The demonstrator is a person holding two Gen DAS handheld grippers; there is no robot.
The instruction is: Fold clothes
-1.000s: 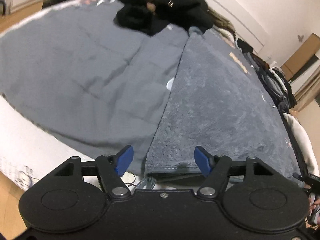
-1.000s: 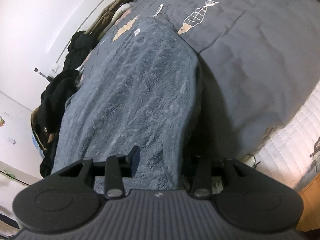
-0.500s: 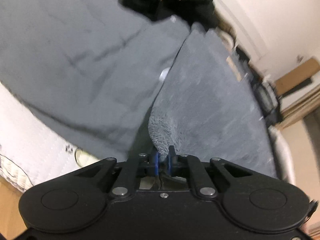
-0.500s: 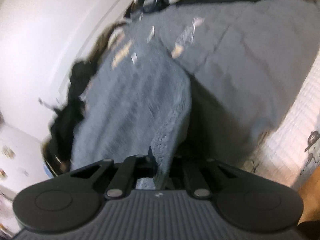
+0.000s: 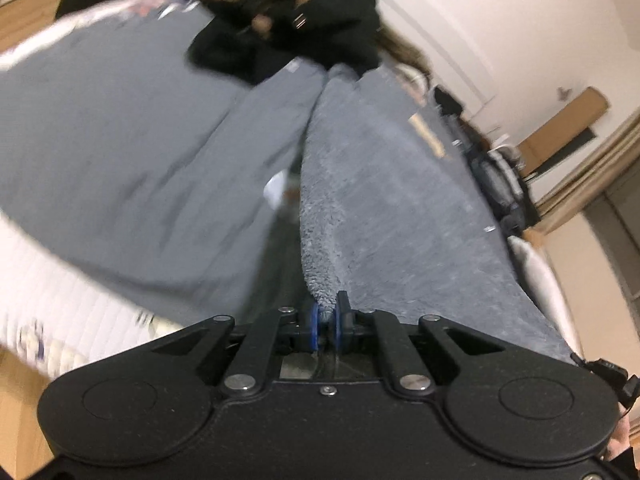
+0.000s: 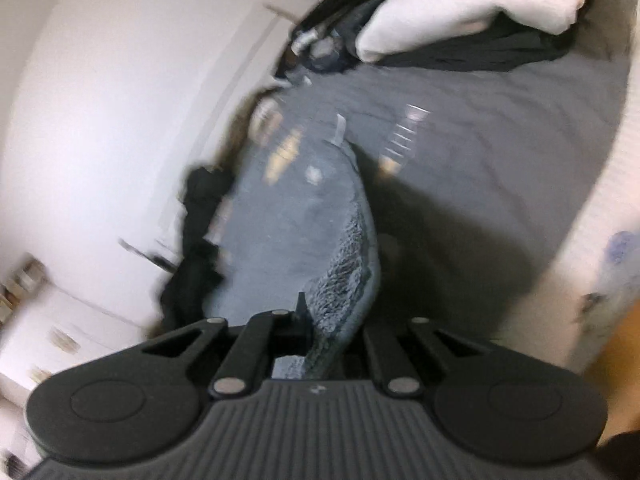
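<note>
Left gripper (image 5: pixel 327 323) fingers clamped on fleece garment (image 5: pixel 384 216) hem; right gripper (image 6: pixel 328 332) likewise.

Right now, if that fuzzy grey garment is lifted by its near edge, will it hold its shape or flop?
Probably flop: the fleecy grey garment already bunches into a soft ridge where the left hand-held gripper pinches it. Its thick pile suggests some weight, so the middle would likely sag. The right hand-held gripper also holds crumpled edge.

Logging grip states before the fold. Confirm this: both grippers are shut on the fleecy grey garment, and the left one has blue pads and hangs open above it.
Wrong on one count: the left gripper is not open. In the left wrist view its blue pads pinch the edge of the fleecy grey garment. The right gripper also clamps that garment, as stated.
</note>
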